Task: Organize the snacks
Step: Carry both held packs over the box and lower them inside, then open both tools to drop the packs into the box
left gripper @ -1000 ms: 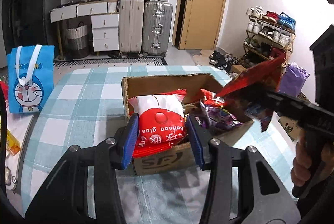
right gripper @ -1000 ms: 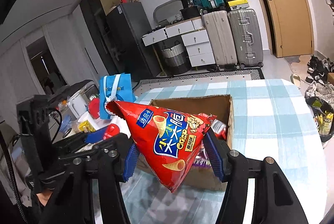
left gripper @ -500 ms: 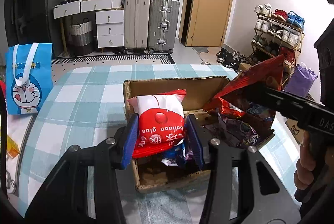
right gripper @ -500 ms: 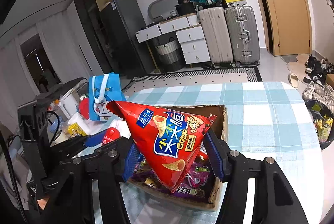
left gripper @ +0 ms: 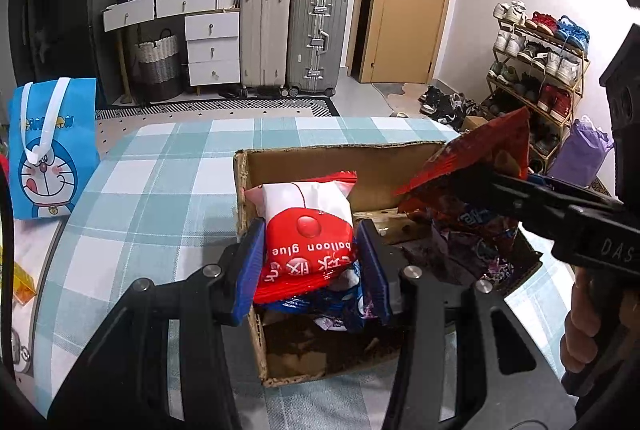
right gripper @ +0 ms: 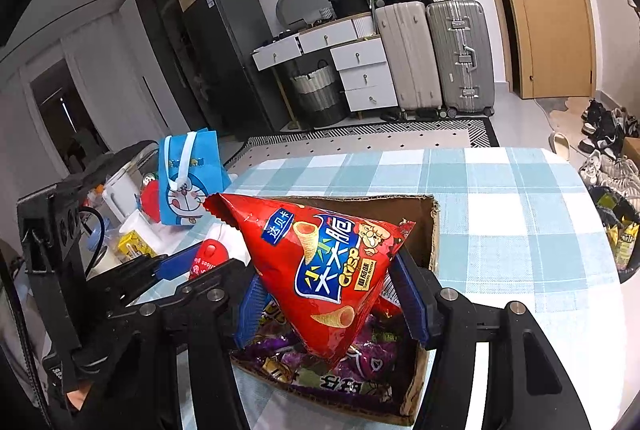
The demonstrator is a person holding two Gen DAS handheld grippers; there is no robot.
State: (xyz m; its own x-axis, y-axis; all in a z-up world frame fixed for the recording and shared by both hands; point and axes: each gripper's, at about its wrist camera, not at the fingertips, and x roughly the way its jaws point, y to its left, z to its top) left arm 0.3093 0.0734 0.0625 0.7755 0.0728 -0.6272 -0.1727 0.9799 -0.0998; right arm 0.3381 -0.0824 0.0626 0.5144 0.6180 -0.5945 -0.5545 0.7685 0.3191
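My left gripper (left gripper: 310, 266) is shut on a red and white "balloon glue" packet (left gripper: 306, 230), held over the left end of an open cardboard box (left gripper: 340, 165). A blue wrapper (left gripper: 348, 296) hangs under the packet. My right gripper (right gripper: 332, 294) is shut on a red triangular crisp bag (right gripper: 320, 270), held above the same cardboard box (right gripper: 434, 226). Purple snack packets (right gripper: 320, 370) lie in the box bottom. In the left wrist view the crisp bag (left gripper: 476, 165) and the right gripper's black arm (left gripper: 560, 213) come in from the right, with a hand (left gripper: 580, 326) on the handle.
The box sits on a table with a blue and white checked cloth (left gripper: 160, 181). A blue cartoon-cat bag (left gripper: 52, 149) stands at the table's left edge, with yellow cartons (right gripper: 134, 250) near it. Suitcases (left gripper: 292, 41), drawers and a shoe rack (left gripper: 536, 69) stand across the room.
Both grippers have moved forward and down over the box with their snacks. The box now looks larger and closer, and its inside with the purple packets has come into view.
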